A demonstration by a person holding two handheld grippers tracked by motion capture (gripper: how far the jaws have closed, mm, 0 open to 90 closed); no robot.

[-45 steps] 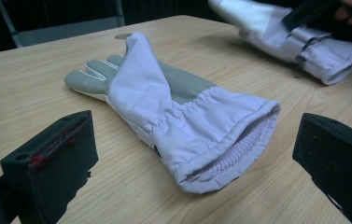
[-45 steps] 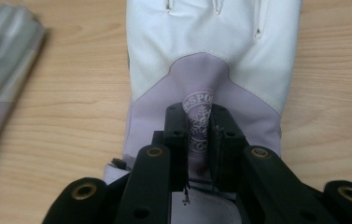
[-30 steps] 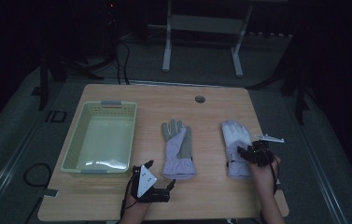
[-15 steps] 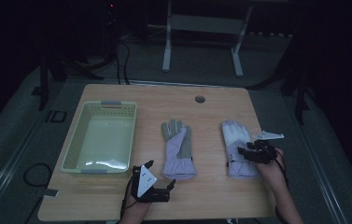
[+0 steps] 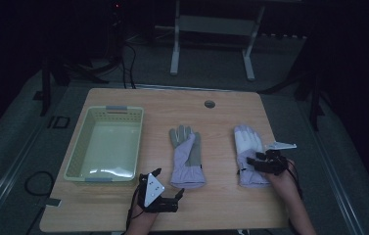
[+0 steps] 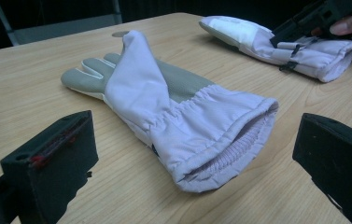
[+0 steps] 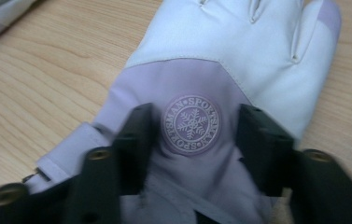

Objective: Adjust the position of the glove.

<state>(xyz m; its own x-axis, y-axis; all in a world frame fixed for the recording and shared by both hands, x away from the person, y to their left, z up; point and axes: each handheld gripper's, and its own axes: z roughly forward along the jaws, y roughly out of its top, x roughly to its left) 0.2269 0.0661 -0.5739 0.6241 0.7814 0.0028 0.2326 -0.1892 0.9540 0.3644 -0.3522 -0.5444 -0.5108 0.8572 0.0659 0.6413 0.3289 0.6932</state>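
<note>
Two lilac winter gloves lie flat on the wooden table. The middle glove (image 5: pixel 186 156) (image 6: pixel 164 93) shows its grey palm, cuff toward me. My left gripper (image 5: pixel 168 182) (image 6: pixel 197 154) rests just short of that cuff, open, jaws wide on either side of it and apart from it. The right glove (image 5: pixel 248 142) (image 7: pixel 220 42) lies back up, with a round snowflake badge (image 7: pixel 191 124). My right gripper (image 5: pixel 263 164) (image 7: pixel 192 123) sits down on this glove's back. Its jaws have just been closing and flank the badge, with fabric starting to pucker between them.
A pale green plastic basket (image 5: pixel 77 152) stands at the table's left, with nothing in it. A round cable hole (image 5: pixel 209 104) sits near the far edge. Bare wood (image 5: pixel 221 147) lies between the gloves. The surroundings are dark, with a metal stand behind.
My right gripper has slid a little left and down onto the right glove. The left gripper and both gloves have kept their places.
</note>
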